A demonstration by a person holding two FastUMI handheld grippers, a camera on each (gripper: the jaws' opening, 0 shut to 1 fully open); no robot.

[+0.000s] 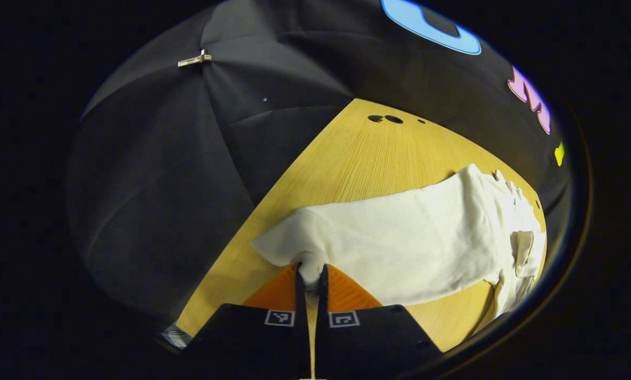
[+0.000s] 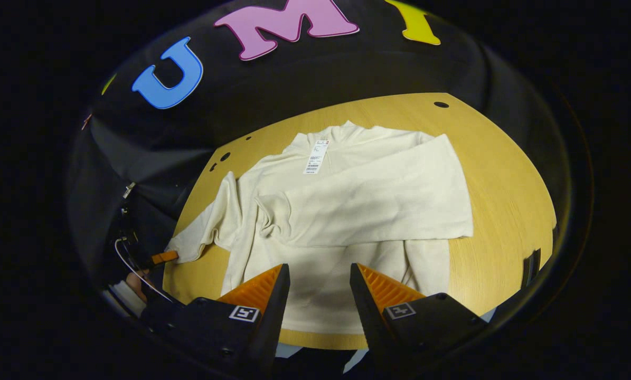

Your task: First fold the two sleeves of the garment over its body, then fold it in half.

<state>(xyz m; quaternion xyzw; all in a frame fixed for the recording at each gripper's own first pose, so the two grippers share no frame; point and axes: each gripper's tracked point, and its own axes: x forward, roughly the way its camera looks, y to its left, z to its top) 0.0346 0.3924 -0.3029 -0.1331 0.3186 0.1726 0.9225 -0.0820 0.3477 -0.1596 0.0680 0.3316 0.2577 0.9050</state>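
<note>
Over on the left, the left gripper (image 1: 310,279) has its two fingers pinched tight on the cuff end of the left sleeve (image 1: 299,248), a bunch of cream cloth squeezed between them right at the table's edge. From that pinch the sleeve runs away across the wooden table (image 1: 357,153) towards the garment (image 2: 347,211) body. In the right gripper view, the cream garment lies flat mid-table, paper tag (image 2: 317,157) showing at the collar, and one sleeve (image 2: 368,200) already lies folded across the chest. Moving right, the right gripper (image 2: 319,290) hangs just over the hem, fingers spread wide, gripping nothing, cloth showing in the gap between them.
</note>
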